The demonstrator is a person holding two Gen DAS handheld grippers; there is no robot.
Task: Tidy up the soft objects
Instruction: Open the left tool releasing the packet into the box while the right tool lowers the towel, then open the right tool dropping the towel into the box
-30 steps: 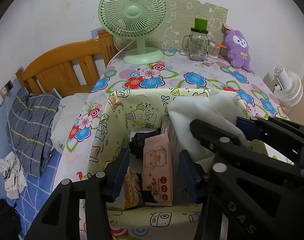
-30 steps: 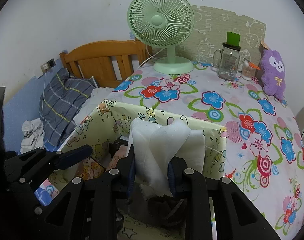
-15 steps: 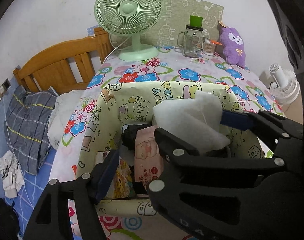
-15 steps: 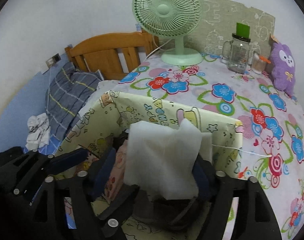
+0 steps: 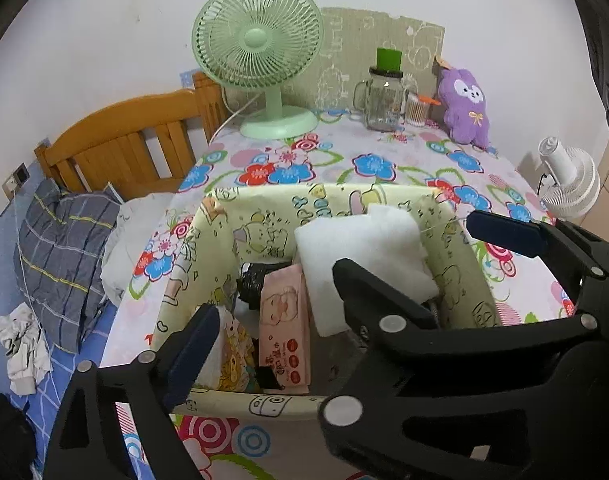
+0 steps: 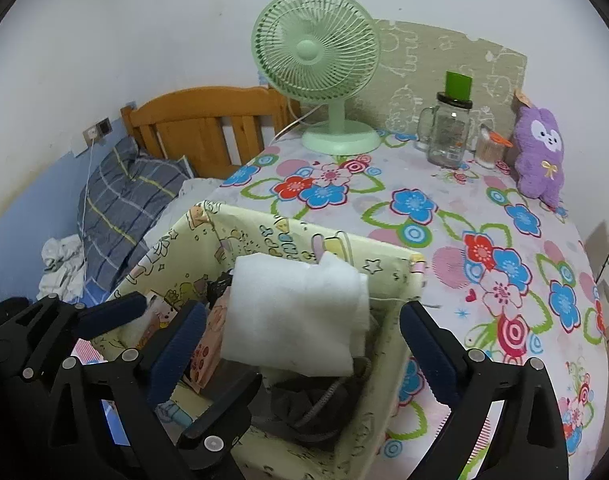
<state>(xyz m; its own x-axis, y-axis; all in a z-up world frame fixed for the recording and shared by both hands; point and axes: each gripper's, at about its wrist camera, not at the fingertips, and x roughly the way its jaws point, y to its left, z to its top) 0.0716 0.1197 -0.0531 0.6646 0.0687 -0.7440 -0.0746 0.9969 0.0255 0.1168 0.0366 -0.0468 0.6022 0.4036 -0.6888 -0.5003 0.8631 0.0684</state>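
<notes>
A folded white soft pad (image 6: 296, 312) rests in the right part of the yellow cartoon-print fabric bin (image 6: 264, 232), on top of dark items. My right gripper (image 6: 302, 350) is open, its jaws wide on either side of the pad, not gripping it. In the left wrist view the pad (image 5: 364, 252) lies in the bin (image 5: 272, 208) next to a pink wipes pack (image 5: 284, 320) and a yellow tissue pack (image 5: 232, 356). My left gripper (image 5: 272, 360) is open and empty at the bin's near edge. A purple plush (image 6: 538, 160) stands at the table's back right.
A green desk fan (image 6: 320, 76), a glass jar mug with green lid (image 6: 448, 132) and a small cup (image 6: 488, 150) stand at the back of the floral tablecloth (image 6: 484, 240). A wooden bed frame (image 6: 200, 128) and grey plaid pillow (image 6: 124, 196) lie left.
My right gripper has opened and let go of the white pad, which now rests in the bin. Both grippers have drawn back a little from the bin.
</notes>
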